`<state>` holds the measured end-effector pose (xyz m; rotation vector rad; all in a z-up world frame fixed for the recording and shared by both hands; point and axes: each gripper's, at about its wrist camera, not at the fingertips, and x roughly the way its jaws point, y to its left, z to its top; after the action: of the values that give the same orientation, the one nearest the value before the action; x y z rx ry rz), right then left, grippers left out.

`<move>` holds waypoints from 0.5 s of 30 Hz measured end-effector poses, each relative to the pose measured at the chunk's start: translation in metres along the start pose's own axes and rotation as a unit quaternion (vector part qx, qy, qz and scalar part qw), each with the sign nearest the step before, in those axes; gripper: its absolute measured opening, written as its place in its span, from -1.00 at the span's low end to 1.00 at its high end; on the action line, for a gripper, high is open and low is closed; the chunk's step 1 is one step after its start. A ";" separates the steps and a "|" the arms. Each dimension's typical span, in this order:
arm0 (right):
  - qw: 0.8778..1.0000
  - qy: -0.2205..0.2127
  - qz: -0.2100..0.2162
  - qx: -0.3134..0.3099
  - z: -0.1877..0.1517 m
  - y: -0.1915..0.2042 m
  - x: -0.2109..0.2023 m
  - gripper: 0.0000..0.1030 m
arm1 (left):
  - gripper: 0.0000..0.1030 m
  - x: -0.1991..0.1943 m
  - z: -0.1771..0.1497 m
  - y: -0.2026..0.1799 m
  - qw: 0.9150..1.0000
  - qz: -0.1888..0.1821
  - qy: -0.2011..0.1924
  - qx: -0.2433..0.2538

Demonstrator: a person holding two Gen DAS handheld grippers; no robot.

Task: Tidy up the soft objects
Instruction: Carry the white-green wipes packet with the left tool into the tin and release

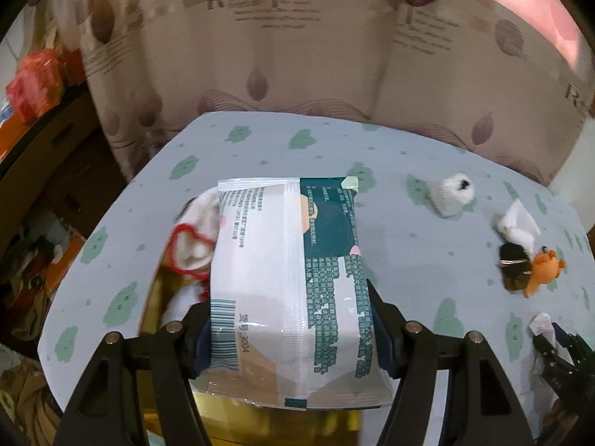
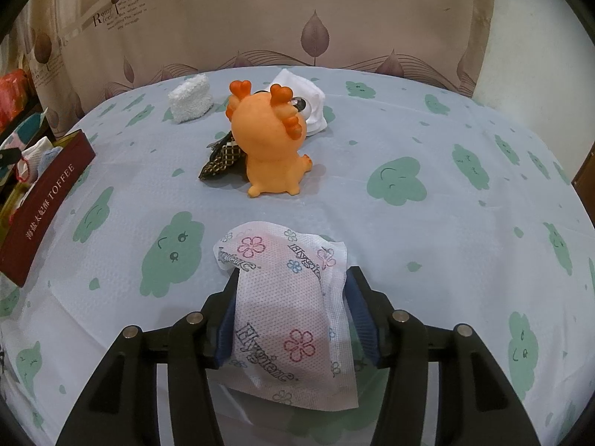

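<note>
- While the left hand-held gripper (image 1: 290, 330) grips the tissue pack (image 1: 290, 282) over the toffee box (image 2: 44, 200), a slack squeeze could drop it short.
- Right hand-held gripper (image 2: 293, 312) holds the floral pouch (image 2: 286, 308); the orange toy (image 2: 267, 141) at twelve o'clock could topple.

One orange rubber toy (image 2: 269, 141), two white fluffy rolled socks (image 2: 190, 98), one floral white wrapped pad (image 2: 288, 312), one teal-and-white plastic packet (image 1: 293, 278)

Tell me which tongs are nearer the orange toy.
Right. The right tongs, holding a floral-printed pack, sit just in front of the orange toy. The left tongs, gripping a wipes packet over the toffee box, are farther off.
</note>
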<state>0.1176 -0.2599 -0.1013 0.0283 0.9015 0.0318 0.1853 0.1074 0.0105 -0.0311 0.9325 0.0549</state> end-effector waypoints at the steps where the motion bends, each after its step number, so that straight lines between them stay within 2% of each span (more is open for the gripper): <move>1: 1.000 0.000 0.000 0.000 0.000 0.000 0.000 -0.01 | 0.33 0.000 -0.001 0.004 1.000 0.002 0.001 -0.003; 8: 1.000 0.000 0.000 0.000 0.000 0.001 0.000 0.01 | 0.33 -0.001 -0.008 0.039 1.000 0.021 0.002 -0.021; 15: 1.000 0.000 -0.001 0.000 0.000 0.001 0.000 0.01 | 0.33 0.009 -0.030 0.043 1.000 0.016 0.018 -0.009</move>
<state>0.1176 -0.2591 -0.1013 0.0271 0.9022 0.0308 0.1638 0.1493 -0.0151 -0.0339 0.9677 0.0924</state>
